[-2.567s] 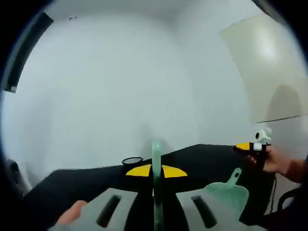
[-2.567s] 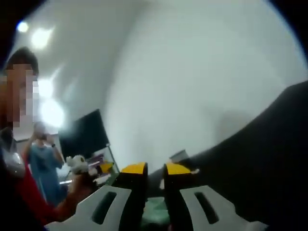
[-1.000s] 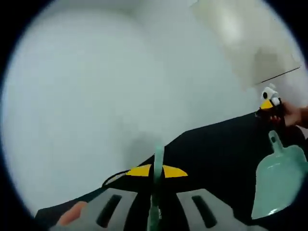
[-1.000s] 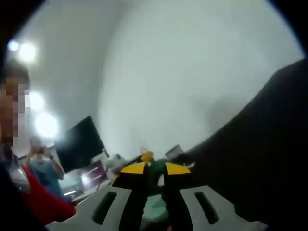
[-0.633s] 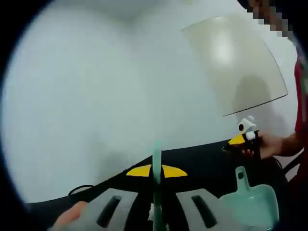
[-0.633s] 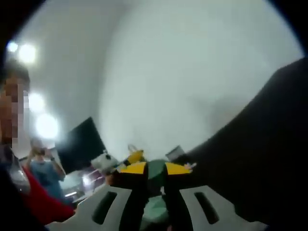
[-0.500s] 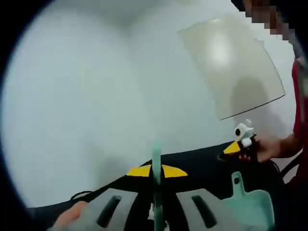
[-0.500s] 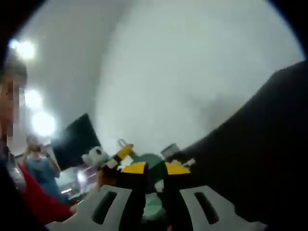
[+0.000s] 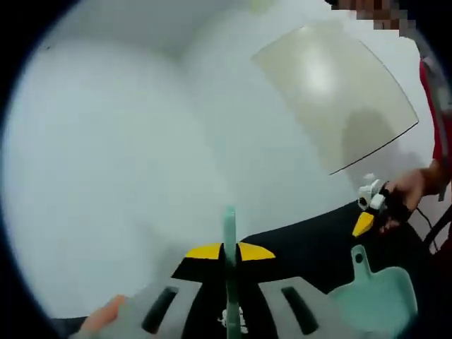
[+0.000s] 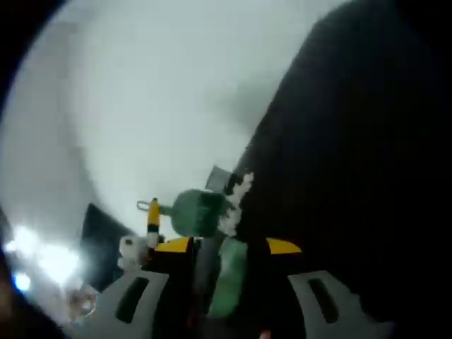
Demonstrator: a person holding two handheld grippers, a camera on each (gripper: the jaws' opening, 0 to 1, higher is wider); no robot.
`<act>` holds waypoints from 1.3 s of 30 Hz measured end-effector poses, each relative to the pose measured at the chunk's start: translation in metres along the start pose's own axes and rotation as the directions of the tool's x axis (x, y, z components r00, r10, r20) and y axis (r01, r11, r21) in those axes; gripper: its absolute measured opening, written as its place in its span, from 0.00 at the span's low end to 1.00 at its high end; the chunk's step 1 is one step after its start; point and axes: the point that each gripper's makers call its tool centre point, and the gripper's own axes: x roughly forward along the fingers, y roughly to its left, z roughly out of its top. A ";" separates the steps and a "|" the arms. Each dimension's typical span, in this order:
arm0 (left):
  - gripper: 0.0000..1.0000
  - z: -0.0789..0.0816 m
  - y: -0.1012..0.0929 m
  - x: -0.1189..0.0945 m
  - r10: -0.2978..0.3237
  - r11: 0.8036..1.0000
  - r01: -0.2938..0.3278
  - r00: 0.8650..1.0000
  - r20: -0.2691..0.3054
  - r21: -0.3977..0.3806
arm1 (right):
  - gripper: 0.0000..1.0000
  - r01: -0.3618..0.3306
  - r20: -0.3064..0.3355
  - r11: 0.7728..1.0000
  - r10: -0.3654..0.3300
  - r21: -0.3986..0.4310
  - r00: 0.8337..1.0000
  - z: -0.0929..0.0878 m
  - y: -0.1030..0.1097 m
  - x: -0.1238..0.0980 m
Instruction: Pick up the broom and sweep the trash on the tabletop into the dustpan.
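A thin mint-green broom handle (image 9: 229, 229) rises between the jaws of my left gripper (image 9: 229, 251), which is shut on it. The mint dustpan (image 9: 376, 300) lies low at the right over the black tabletop (image 9: 304, 240), just under my right gripper (image 9: 364, 224). In the right gripper view, the jaws of my right gripper (image 10: 228, 246) stand parted around the dustpan's green handle (image 10: 229, 277). Beyond them are a round mint shape (image 10: 196, 212) and white scraps (image 10: 239, 189); I cannot tell bristles from trash. The left gripper's yellow tip (image 10: 152, 217) shows beside them.
A white wall rises behind the table, with a beige panel (image 9: 339, 85) on it at the upper right. A person's hand (image 9: 413, 187) holds the right gripper. The black tabletop (image 10: 353, 176) spreads across the right of the right gripper view. A small grey box (image 10: 217, 176) sits near the scraps.
The right gripper view has rolled and dipped toward the table. Its jaws stand wider apart than half a second ago. In the left gripper view, the right gripper moved right and tipped downward.
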 end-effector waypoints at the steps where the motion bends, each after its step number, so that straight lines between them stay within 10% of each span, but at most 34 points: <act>1: 0.04 0.000 0.000 -0.001 0.003 1.000 -0.003 1.000 0.000 0.007 | 0.42 0.002 0.008 1.000 -0.002 0.023 1.000 -0.001 -0.001 0.002; 13: 0.04 -0.011 0.011 -0.012 0.043 0.999 -0.043 0.999 -0.010 -0.014 | 0.12 0.066 0.046 0.984 -0.074 0.168 0.996 -0.024 -0.010 0.022; 21: 0.04 -0.012 0.014 -0.012 0.057 0.998 -0.057 0.998 -0.005 -0.022 | 0.12 0.079 0.181 0.968 -0.124 0.240 0.976 0.011 -0.025 0.000; 33: 0.04 -0.014 0.016 -0.013 0.076 0.996 -0.076 0.997 -0.002 -0.045 | 0.12 0.117 0.431 0.956 -0.229 0.271 0.873 0.078 -0.054 -0.053; 39: 0.04 -0.016 0.016 -0.014 0.082 0.996 -0.083 0.997 -0.012 -0.041 | 0.12 0.131 0.552 0.948 -0.278 0.291 0.786 0.097 -0.060 -0.065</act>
